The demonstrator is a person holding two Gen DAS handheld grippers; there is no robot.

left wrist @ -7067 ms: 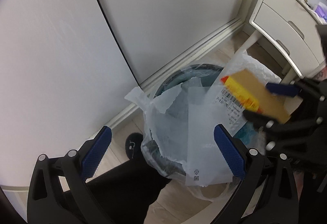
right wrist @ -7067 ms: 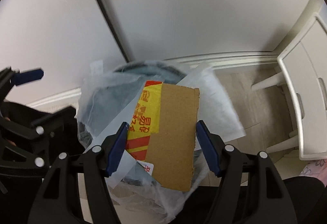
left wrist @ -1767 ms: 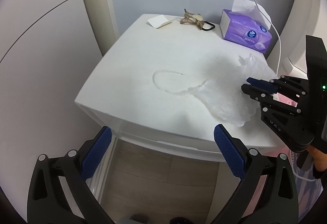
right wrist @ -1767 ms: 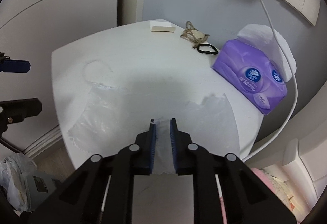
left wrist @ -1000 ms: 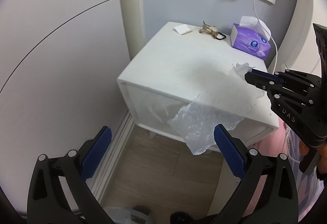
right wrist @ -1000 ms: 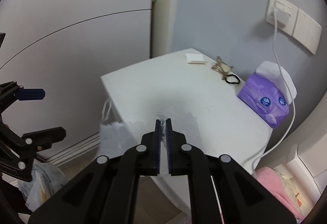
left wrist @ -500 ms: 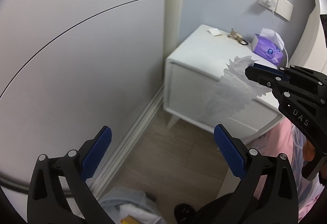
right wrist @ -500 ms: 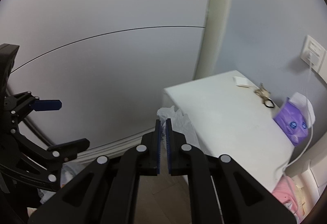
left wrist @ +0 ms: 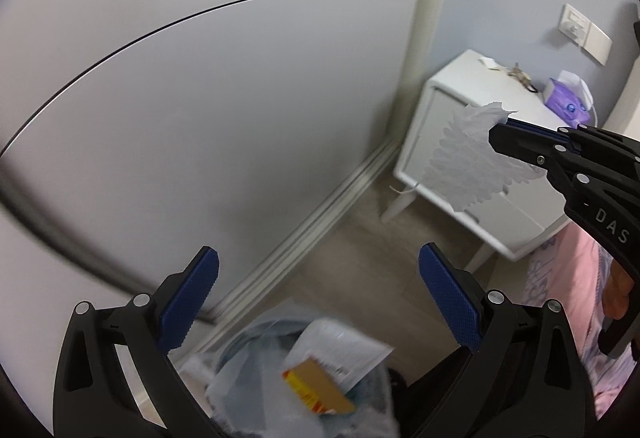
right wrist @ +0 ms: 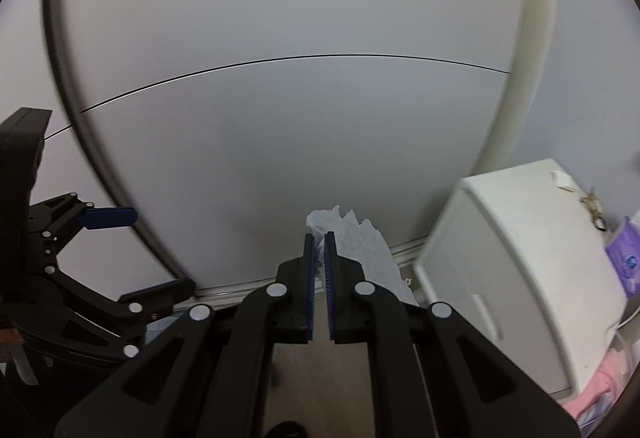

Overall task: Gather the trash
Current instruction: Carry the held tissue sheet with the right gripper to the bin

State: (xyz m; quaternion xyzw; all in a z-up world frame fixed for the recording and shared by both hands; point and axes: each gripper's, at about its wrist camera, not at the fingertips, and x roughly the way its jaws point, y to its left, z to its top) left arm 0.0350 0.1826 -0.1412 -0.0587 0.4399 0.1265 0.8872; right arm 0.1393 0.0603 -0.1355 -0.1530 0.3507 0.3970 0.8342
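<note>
Right now the right gripper [right wrist: 319,238] has its jaws clenched on a thin, crinkly clear plastic wrapper [left wrist: 466,162], pinched at one torn edge; the rest of the sheet hangs loose below and beside the tips, in mid-air, well apart from the white nightstand [left wrist: 472,110] behind it. Left gripper [left wrist: 316,302] is empty w/ jaws spread wide, hovering above the trash bin [left wrist: 280,370], which sits on the floor by the baseboard at the bottom of the left view.

Judgement: step in hand = carry the wrapper over to the bin and drop it in. Bin already looks full, w/ a white mailer bag [left wrist: 340,352] and a cardboard piece w/ yellow-red tape [left wrist: 316,386] sticking up, plus liner plastic bunched round the rim.

To do it well:
- Keep the pinch firm; film is light & slippery, could slide out or flutter if swung fast.
- Get the tips right over the bin's open part, low enough that the dangling end is inside before letting go, else it may drift to the floor.
- Aim for the gap beside the cardboard, not on top of it.
- Left gripper could hold the liner edge back or press the film down after, since static may make it cling to the pads [right wrist: 329,270].
</note>
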